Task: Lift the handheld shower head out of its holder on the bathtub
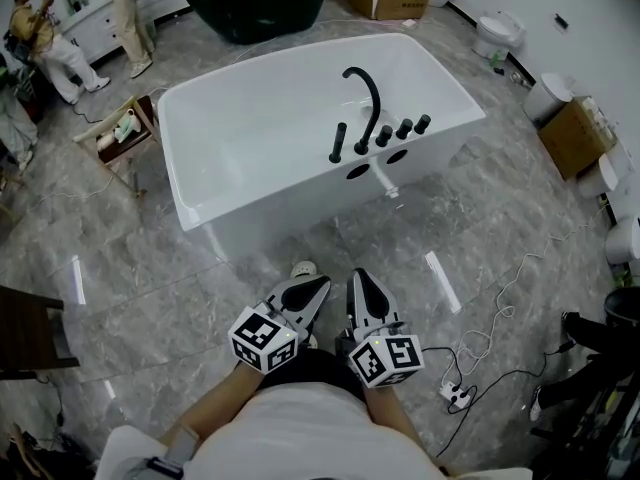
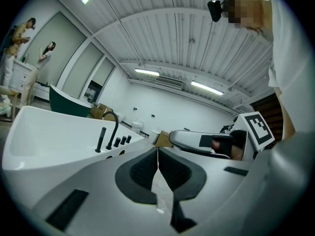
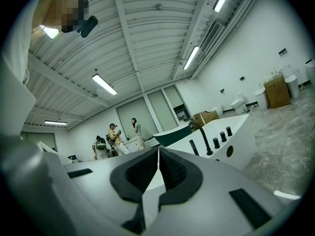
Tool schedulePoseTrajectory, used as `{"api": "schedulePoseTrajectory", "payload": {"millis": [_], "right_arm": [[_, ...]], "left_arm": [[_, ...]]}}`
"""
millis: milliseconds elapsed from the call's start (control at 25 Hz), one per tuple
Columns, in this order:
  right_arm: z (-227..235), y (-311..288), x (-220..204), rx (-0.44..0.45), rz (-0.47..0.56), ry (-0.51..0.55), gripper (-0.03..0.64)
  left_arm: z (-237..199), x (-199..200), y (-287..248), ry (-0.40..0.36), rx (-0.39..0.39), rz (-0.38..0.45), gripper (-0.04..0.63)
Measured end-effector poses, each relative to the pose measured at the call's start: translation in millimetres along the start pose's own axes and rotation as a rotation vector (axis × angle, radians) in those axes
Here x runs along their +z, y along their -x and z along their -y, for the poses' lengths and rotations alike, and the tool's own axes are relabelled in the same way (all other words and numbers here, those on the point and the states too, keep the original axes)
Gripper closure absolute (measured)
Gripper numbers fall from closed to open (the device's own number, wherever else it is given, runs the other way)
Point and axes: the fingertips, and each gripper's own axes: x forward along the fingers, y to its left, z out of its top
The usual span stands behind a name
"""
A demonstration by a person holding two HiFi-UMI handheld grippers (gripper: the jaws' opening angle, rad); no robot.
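Note:
A white bathtub (image 1: 240,183) stands ahead of me on the grey marble floor. On its near rim a black handheld shower head (image 1: 338,142) stands upright in its holder, left of the curved black spout (image 1: 367,96) and three black knobs (image 1: 404,128). The same shower head (image 2: 101,139) shows in the left gripper view and, as a shower head (image 3: 194,147), in the right gripper view. My left gripper (image 1: 309,290) and right gripper (image 1: 364,286) are held side by side close to my body, well short of the tub. Both are shut with nothing between the pads.
A dark green tub (image 1: 256,4) stands behind the white one. People (image 1: 52,40) stand at the far left by a cabinet. Cardboard boxes (image 1: 574,136), toilets (image 1: 494,32) and cables (image 1: 480,353) lie to the right. A small wooden stand (image 1: 122,133) sits left of the tub.

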Motion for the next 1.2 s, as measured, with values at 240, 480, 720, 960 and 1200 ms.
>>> {"api": "schedulePoseTrajectory", "payload": {"millis": [240, 480, 720, 960, 1200], "right_arm": [[4.9, -14.3, 2.1, 0.004, -0.001, 0.009, 0.597], [24.4, -29.1, 10.5, -0.019, 0.012, 0.0, 0.597], [37.8, -51.4, 18.3, -0.03, 0.008, -0.015, 0.597], [55.0, -83.9, 28.7, -0.039, -0.004, -0.02, 0.597], [67.4, -121.3, 37.6, -0.047, -0.015, -0.016, 0.597]], "left_arm": [[-12.5, 0.8, -9.4, 0.005, -0.005, -0.014, 0.583], [-22.7, 10.8, -32.7, -0.007, -0.021, -0.018, 0.583], [-38.4, 19.2, -51.9, -0.004, -0.021, -0.036, 0.583], [-65.2, 35.3, -76.3, 0.004, -0.009, -0.036, 0.583], [-96.6, 52.0, -95.9, 0.013, 0.0, -0.037, 0.583]]}}
